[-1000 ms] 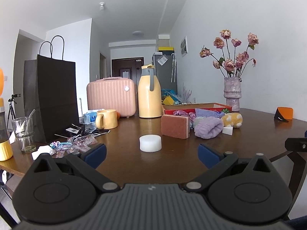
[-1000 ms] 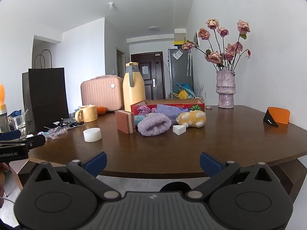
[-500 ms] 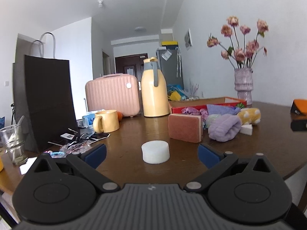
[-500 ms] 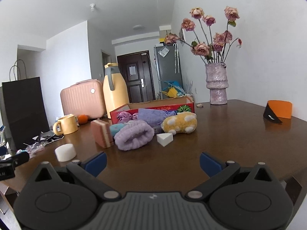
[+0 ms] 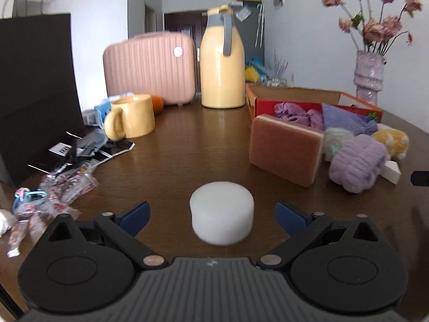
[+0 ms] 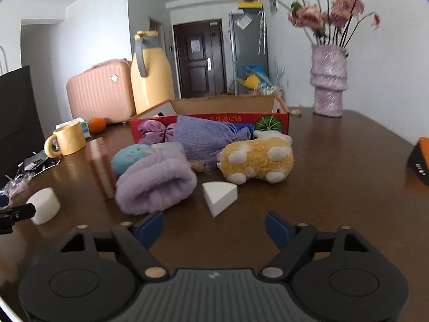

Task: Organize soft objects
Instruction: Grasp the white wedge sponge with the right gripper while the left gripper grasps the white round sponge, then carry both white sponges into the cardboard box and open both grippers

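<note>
Left gripper (image 5: 213, 216) spread wide over the dark wooden tabletop (image 5: 187, 139), jaws closing, white round sponge (image 5: 222, 216) between the blue fingertips (image 5: 135, 214) but not touched by either. Right gripper (image 6: 214, 228) also spread and closing, nothing yet between its pads, white wedge sponge (image 6: 219, 194) just ahead on the tabletop. Purple fluffy roll (image 6: 154, 183) just left of the wedge, nearly level with the left fingertip. Pink-and-cream sponge block (image 5: 285, 149) standing on edge beyond the round sponge, touching the roll's far side. Yellow spotted plush (image 6: 256, 159) just behind the wedge, blue plush (image 6: 131, 158) behind the roll. Lavender knit pouch (image 6: 206, 138) and purple bow-shaped cloth (image 6: 154, 132) lying against the front wall of the red cardboard box (image 6: 214, 116), outside it; box interior not visible enough to judge. Further back: yellow mug (image 5: 131, 119), orange fruit (image 6: 97, 124), pink case (image 5: 150, 67), yellow thermos jug (image 5: 222, 59). Black paper bag (image 5: 34, 80) at far left with loose wrappers (image 5: 67, 177) before it. Vase of dried roses (image 6: 328, 79) at far right.
</note>
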`<state>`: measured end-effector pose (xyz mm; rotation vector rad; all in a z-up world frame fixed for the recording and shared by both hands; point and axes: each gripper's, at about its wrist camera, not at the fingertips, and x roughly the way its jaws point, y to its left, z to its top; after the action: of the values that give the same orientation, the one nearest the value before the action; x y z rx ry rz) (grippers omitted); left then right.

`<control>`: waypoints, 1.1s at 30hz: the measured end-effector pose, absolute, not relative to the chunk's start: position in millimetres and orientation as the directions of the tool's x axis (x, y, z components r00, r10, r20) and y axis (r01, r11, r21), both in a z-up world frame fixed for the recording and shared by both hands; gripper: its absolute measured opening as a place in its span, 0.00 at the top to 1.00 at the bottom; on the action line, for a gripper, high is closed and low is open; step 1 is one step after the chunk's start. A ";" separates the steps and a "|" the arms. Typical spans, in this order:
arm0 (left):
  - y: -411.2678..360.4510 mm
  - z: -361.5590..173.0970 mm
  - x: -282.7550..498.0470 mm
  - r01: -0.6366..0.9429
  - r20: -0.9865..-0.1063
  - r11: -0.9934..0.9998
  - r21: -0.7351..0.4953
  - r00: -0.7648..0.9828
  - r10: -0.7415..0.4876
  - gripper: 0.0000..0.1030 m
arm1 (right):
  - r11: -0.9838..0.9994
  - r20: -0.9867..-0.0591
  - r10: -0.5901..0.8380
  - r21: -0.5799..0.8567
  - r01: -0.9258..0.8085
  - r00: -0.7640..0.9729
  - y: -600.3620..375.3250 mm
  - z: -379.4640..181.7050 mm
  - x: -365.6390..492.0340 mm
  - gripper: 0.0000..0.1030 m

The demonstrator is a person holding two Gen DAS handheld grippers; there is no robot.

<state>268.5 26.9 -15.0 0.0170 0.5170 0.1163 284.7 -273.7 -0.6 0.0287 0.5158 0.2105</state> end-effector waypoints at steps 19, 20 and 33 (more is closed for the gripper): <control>15.7 -11.0 285.4 -0.099 -0.523 0.995 -0.027 0.850 0.071 0.46 | 0.970 -0.583 0.237 0.099 -0.221 0.777 -269.6 -20.4 370.5 0.80; 12.4 -9.8 281.3 -0.094 -0.517 0.995 -0.024 0.853 0.068 0.46 | 0.971 -0.576 0.233 0.095 -0.220 0.784 -271.2 -19.4 364.1 0.80; -31.0 15.3 251.7 0.002 -0.422 1.000 0.007 0.906 0.001 0.46 | 0.976 -0.477 0.216 0.071 -0.207 0.852 -298.2 3.3 263.8 0.80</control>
<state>251.7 -31.0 15.3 0.0073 0.4362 -0.0008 263.8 -298.2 3.3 0.0171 0.5036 0.2227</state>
